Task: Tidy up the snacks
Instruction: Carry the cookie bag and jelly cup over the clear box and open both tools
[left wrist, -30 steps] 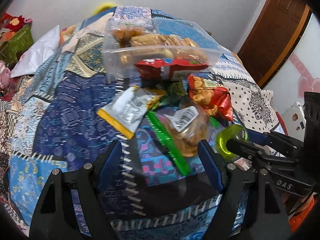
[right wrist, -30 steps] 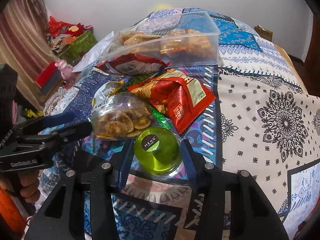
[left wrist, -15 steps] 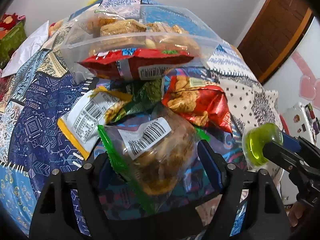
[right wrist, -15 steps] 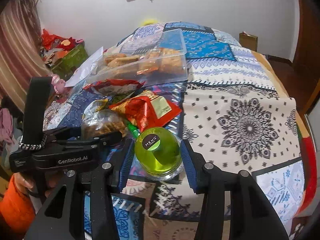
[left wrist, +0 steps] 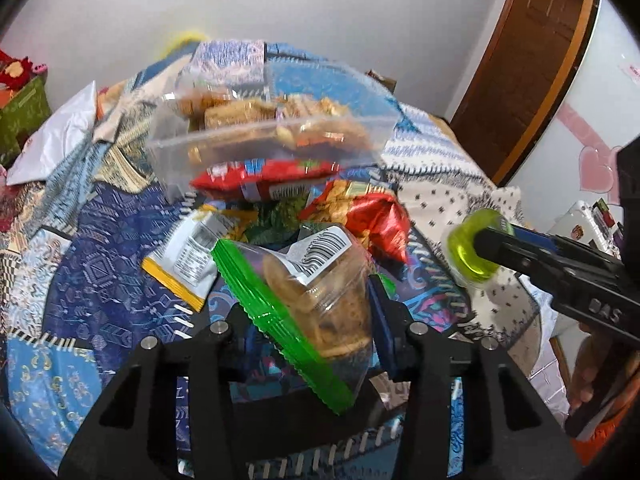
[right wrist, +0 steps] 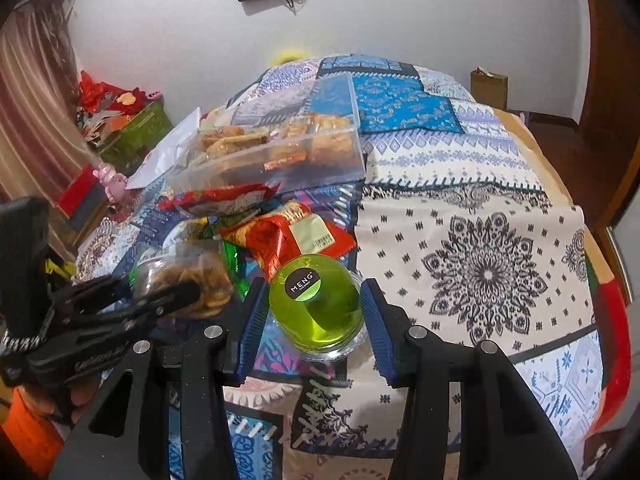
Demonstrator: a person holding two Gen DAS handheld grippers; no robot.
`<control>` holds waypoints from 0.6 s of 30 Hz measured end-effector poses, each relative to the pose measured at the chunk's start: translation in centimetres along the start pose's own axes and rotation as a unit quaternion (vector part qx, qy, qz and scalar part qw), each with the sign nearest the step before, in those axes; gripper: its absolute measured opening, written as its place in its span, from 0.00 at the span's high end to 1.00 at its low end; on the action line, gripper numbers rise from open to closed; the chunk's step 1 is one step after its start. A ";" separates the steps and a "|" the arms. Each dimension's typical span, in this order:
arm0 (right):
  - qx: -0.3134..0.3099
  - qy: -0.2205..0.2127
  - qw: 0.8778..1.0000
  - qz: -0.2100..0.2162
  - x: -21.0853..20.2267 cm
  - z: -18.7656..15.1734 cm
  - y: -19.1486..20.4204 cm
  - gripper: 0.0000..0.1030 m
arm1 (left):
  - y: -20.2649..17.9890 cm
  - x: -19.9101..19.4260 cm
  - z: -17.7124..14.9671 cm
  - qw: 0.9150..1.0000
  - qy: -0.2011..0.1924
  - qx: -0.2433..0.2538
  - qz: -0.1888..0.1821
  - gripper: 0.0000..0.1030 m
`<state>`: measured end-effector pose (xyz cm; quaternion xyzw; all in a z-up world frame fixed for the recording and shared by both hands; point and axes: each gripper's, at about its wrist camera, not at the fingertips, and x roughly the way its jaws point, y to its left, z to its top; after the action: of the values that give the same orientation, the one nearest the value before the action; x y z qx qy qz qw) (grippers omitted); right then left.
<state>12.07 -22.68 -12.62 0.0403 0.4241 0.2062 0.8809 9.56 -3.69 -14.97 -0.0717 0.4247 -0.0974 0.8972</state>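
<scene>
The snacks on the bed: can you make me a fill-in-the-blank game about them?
1. The left gripper is squeezing a clear bag of chips with a ____ strip along its edge.
2. The right gripper holds a round jelly cup that is ____ in colour.
3. The clear plastic box behind the snack pile has ____ inside.

Missing words: green; green; snacks

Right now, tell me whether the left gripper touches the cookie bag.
Touching. The left wrist view shows the left gripper pinching the cookie bag on both sides.
</scene>
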 end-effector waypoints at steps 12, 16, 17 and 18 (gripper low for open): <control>-0.013 -0.044 0.999 0.009 -1.1 3.4 1.4 0.58 | -0.1 -5.7 3.9 0.996 -0.091 0.001 -0.002 0.56; -0.020 -0.061 0.998 0.014 -1.2 5.1 2.1 0.58 | 0.4 -6.2 5.8 0.994 -0.111 0.001 0.011 0.56; -0.021 -0.066 0.997 0.016 -1.1 5.6 2.2 0.58 | 0.6 -6.3 6.2 0.993 -0.114 0.001 0.012 0.56; -0.023 -0.070 0.997 0.016 -1.1 6.1 2.4 0.58 | 0.9 -6.3 6.7 0.993 -0.118 -0.001 0.014 0.56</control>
<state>15.28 -20.30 -7.35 0.0410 0.3554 0.2268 0.9059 10.99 -1.08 -6.23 -0.0773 0.3167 -0.0753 0.9424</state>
